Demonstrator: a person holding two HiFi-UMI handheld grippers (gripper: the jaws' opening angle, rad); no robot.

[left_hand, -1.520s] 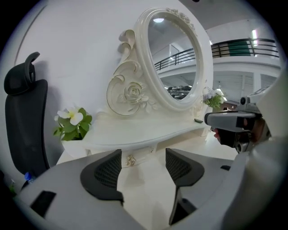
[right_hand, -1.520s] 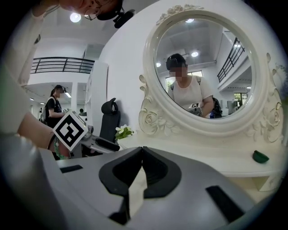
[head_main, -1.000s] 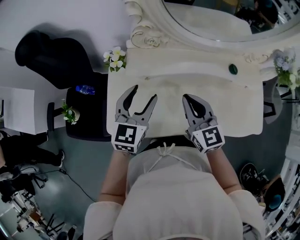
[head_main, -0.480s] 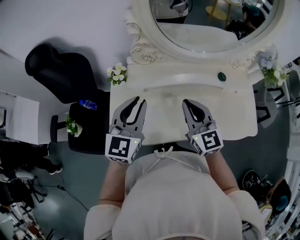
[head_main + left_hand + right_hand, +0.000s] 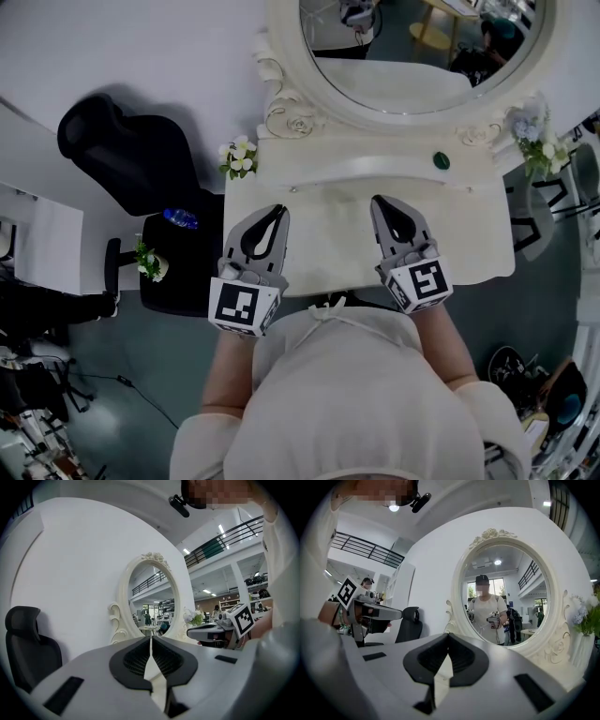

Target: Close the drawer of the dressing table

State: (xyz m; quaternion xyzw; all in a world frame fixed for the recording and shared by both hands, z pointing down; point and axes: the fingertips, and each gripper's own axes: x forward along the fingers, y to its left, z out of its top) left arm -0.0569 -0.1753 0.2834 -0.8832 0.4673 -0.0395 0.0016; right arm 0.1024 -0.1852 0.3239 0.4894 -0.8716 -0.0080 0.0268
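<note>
Drawer is out of sight, probably under the tabletop (image 5: 328, 239) edge behind the person. Over the tabletop, the left hand-held gripper (image 5: 277, 210) has just closed on nothing; the right hand-held gripper (image 5: 381, 202) is shut, empty. Best to lower both and push the front squarely.

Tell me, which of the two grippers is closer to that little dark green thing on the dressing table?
Right. The right gripper is just short of the green thing, slightly to its left; the left gripper is much farther to its left.
</note>
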